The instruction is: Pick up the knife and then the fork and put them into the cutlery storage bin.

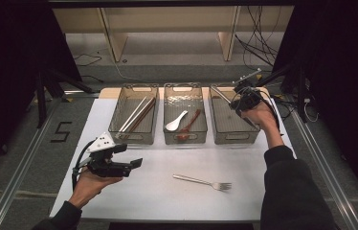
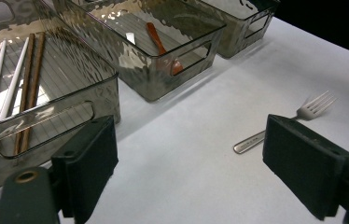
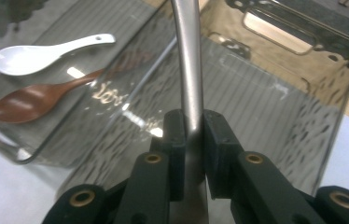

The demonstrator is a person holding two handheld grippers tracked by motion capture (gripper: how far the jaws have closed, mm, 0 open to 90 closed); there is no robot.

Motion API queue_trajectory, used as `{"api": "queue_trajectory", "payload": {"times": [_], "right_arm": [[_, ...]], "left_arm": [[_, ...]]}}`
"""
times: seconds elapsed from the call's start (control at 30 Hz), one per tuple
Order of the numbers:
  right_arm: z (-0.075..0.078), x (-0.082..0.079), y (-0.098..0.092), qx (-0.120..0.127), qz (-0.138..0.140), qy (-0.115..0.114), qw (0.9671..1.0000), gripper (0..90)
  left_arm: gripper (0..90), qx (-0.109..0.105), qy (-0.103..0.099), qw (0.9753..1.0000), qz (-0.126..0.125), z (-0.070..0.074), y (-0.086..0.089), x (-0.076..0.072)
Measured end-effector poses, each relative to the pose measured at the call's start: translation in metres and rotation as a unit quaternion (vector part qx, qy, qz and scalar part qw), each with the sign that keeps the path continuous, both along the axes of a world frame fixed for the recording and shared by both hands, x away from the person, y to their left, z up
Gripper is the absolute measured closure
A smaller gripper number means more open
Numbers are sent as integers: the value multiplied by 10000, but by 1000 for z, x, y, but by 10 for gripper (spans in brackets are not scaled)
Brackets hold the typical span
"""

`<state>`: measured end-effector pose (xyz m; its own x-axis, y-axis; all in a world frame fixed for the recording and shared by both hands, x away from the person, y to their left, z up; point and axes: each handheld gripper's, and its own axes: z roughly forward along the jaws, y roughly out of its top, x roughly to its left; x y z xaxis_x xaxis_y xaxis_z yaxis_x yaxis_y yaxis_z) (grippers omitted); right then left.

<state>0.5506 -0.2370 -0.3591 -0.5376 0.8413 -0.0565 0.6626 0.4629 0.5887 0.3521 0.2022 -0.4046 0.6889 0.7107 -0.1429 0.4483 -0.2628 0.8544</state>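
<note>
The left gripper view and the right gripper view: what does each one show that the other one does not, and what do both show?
The left gripper view alone has the fork lying on the white table, the chopsticks in the nearest bin, and the left gripper with its jaws wide apart. The right gripper view alone has the white spoon and the right gripper shut on a metal handle above the end bin. Both have the brown spoon in the middle bin.
</note>
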Motion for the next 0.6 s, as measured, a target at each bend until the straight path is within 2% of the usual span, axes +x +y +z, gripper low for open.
{"api": "queue_trajectory", "payload": {"times": [0.2, 0.6], "right_arm": [[-3, 11, -2, -102, -166, 84, 9998, 808], [-15, 22, 2, -258, -274, 257, 9990, 806]], "left_arm": [[173, -14, -24, 10000, -3, 0, 0, 0], [172, -36, -16, 10000, -18, 0, 0, 1]]}}
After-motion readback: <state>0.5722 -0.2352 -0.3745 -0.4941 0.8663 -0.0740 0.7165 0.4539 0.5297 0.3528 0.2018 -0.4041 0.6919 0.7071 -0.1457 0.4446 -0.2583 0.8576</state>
